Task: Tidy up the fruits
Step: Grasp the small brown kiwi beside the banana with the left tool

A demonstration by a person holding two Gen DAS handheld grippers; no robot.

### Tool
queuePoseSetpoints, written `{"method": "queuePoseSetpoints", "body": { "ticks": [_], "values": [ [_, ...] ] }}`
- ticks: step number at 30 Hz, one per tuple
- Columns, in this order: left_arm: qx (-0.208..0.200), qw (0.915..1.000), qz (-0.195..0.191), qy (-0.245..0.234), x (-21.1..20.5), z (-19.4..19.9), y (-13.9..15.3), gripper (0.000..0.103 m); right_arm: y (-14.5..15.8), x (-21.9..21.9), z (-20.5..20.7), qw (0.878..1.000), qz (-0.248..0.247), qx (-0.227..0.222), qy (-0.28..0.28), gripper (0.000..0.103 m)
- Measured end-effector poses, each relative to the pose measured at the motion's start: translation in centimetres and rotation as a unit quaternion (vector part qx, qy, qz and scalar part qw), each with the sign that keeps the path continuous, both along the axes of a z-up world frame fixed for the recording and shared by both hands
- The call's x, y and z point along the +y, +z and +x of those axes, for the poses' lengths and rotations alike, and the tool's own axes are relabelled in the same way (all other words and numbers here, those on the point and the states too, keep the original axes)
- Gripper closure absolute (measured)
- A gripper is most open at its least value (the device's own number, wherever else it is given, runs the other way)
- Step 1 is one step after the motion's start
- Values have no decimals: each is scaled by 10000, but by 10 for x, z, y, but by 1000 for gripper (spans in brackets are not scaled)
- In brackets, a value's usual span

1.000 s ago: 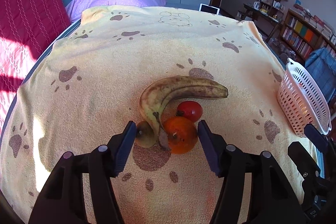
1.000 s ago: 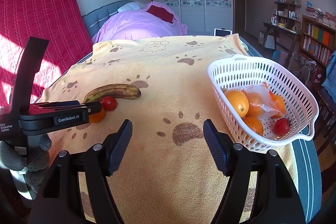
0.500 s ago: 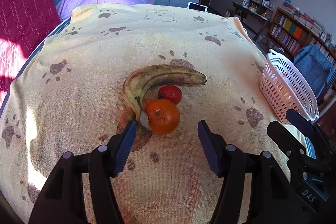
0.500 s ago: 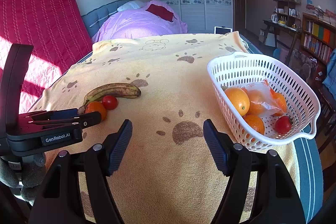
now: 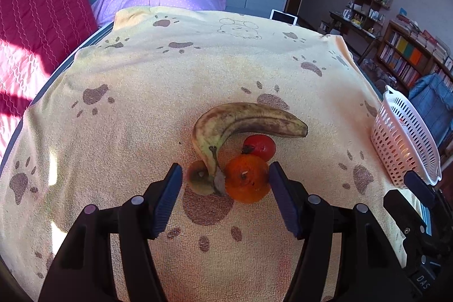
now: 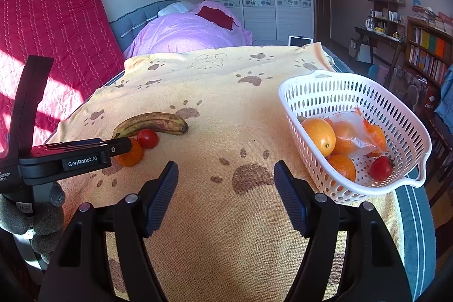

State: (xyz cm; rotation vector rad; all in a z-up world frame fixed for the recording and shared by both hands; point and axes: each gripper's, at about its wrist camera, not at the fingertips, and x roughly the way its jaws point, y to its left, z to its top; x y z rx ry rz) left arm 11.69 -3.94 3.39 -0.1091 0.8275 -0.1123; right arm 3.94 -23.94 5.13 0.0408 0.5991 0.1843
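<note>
Between left gripper jaws, opening: tangerine, unpressed | right gripper wide, empty

curved brown-spotted yellow banana: yellow, mottled brown
fleece blanket under the banana: pale yellow, brown paw prints
perforated plastic basket: white

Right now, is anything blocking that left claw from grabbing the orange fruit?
Nothing lies before the orange fruit, but it is crowded. The banana stem and a small brownish fruit sit between the opening left gripper fingers too, and a tomato touches behind.
</note>
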Motion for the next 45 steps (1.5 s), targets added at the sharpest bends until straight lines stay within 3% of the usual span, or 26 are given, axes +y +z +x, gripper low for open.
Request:
{"method": "queuePoseSetpoints", "body": {
  "ticks": [9,19,28,45],
  "values": [
    [-51,10000,-53,-45,17,-9,4,37,0,0,0,10000,11,12,-9,31],
    [-71,9995,296,86,41,-20,3,37,0,1,0,10000,-4,12,1,31],
    [-104,9972,737,-87,23,-9,-2,43,0,0,0,10000,-7,8,-13,31],
    [-21,9964,642,-549,4,8,-8,49,-1,-1,-1,10000,-7,7,-21,31]
  ]
}}
